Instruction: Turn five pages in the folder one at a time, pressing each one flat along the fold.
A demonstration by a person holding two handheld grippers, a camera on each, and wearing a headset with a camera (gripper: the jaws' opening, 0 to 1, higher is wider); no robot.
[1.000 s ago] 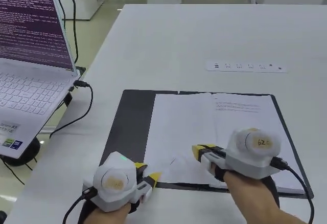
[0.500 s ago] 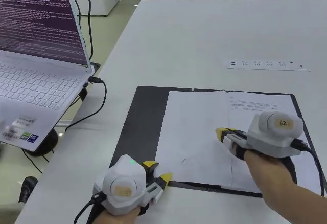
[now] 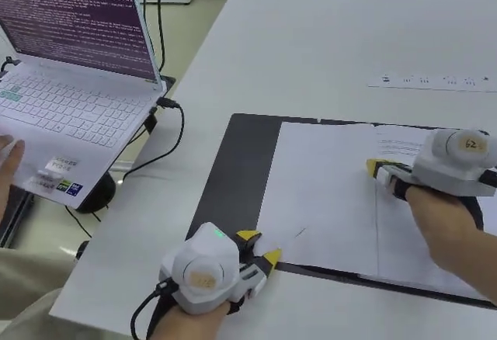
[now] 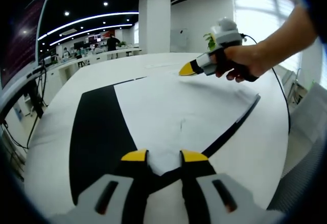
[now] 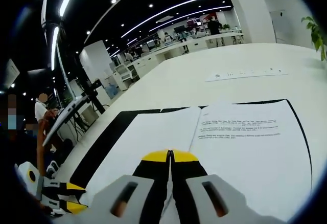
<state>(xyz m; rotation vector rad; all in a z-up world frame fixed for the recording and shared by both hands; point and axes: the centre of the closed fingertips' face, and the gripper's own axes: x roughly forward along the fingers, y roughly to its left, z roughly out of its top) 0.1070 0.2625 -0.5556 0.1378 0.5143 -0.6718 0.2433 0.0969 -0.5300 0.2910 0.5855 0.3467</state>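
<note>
The black folder (image 3: 233, 177) is lying open on the white desk (image 3: 326, 29), occupying the lower right of the head view, with a blank white page (image 3: 326, 200) lying across its left half and a printed page (image 5: 250, 142) lying to the right of the fold. The left hand-held gripper (image 3: 260, 248) is sitting at the lower centre of the head view, at the folder's near edge beside the blank page's lower corner. In the left gripper view its yellow-tipped jaws (image 4: 164, 156) are standing slightly apart, straddling that edge, and whether they are gripping the paper cannot be told. The right hand-held gripper (image 3: 380, 168) is sitting at the right edge of the head view over the fold. In the right gripper view its jaws (image 5: 171, 156) are pressing together with nothing between them, pointing along the fold. A laptop (image 3: 70, 68) is standing open at the upper left, and a power strip (image 3: 431, 81) is lying at the upper right.
</note>
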